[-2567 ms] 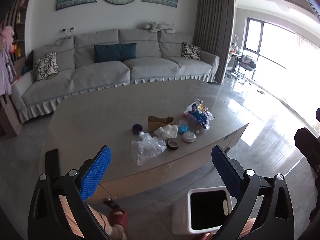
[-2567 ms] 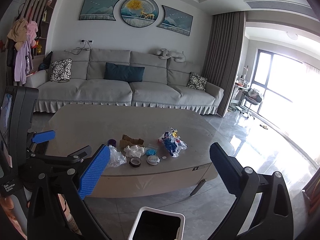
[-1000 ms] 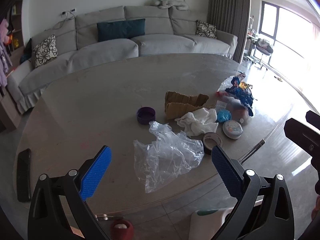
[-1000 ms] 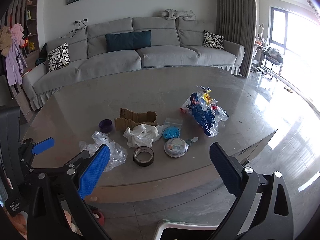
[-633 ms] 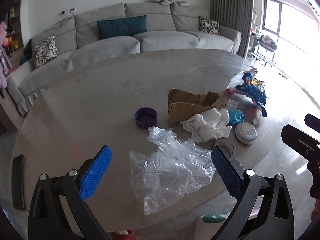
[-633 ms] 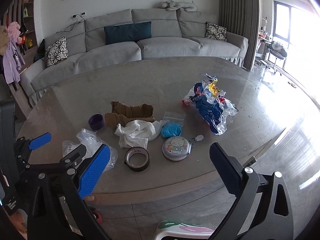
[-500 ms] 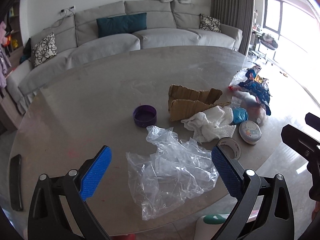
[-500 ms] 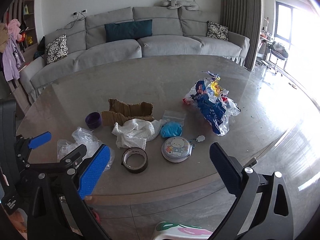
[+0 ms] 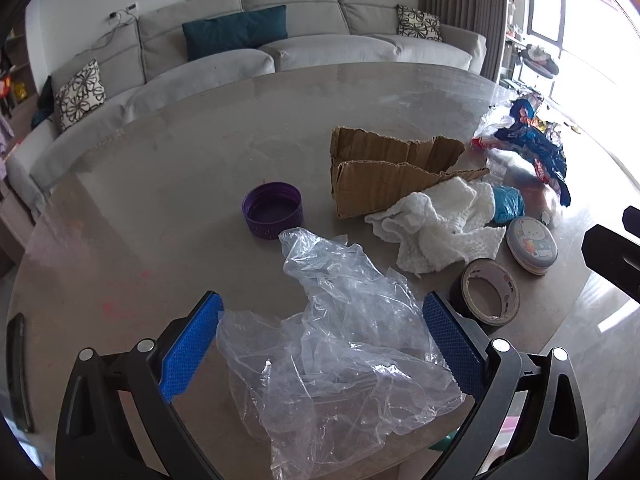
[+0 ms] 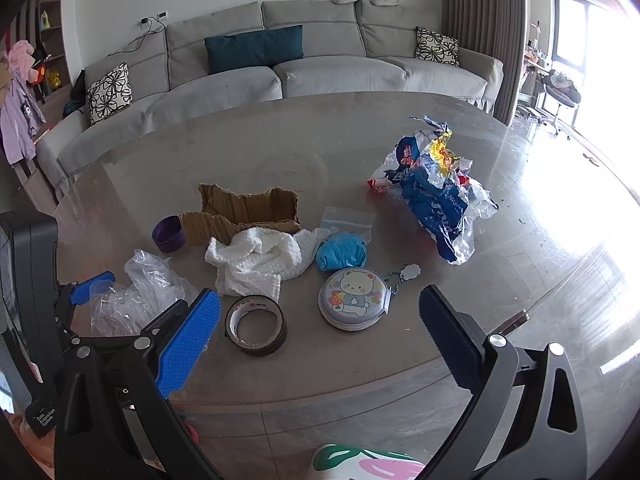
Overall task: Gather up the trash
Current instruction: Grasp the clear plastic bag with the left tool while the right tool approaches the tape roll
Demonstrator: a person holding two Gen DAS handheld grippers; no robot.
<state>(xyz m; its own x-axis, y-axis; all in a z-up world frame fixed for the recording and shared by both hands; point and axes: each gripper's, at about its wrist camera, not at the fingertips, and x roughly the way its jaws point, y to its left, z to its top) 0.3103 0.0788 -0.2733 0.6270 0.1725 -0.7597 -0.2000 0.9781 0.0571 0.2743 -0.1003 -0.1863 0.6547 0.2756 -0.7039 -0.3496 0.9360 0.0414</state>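
Trash, assorted, on the grey coffee table (image 9: 168, 168), grouped toward its near edge.

Clear plastic bag (image 9: 340, 356): crumpled, lying on the tabletop directly between the two blue pads of the left gripper (image 9: 322, 344). Fingers spread wide, one pad on each side of the bag; whether either pad touches the film cannot be told. In the right wrist view the same bag (image 10: 136, 300) lies at the table's left end, with the left gripper's blue fingertip (image 10: 93, 282) beside it.

Purple cap (image 9: 272, 210): open side up, just beyond the bag's far tip.

Torn cardboard (image 9: 384, 178): two ragged brown pieces, beyond and right of the bag.

White crumpled cloth (image 9: 440, 228): overlapping the cardboard's near edge.

Blue crumpled item (image 10: 341, 252): touching the cloth's right side, with a small clear zip bag (image 10: 347, 220) behind it.

Roll of brown tape (image 10: 256, 330): flat on the table, near the left pad of the right gripper (image 10: 320, 340).

Round tin with a bear picture (image 10: 353, 298): just right of the tape, a small charm on a bead chain (image 10: 404, 274) at its edge.

Blue and yellow snack wrappers (image 10: 434, 192): heaped apart at the right.

Right gripper: fingers spread wide, holding nothing, near the table's front edge, the tape and tin in line between its pads.

Grey sofa (image 10: 280, 64): behind the table.
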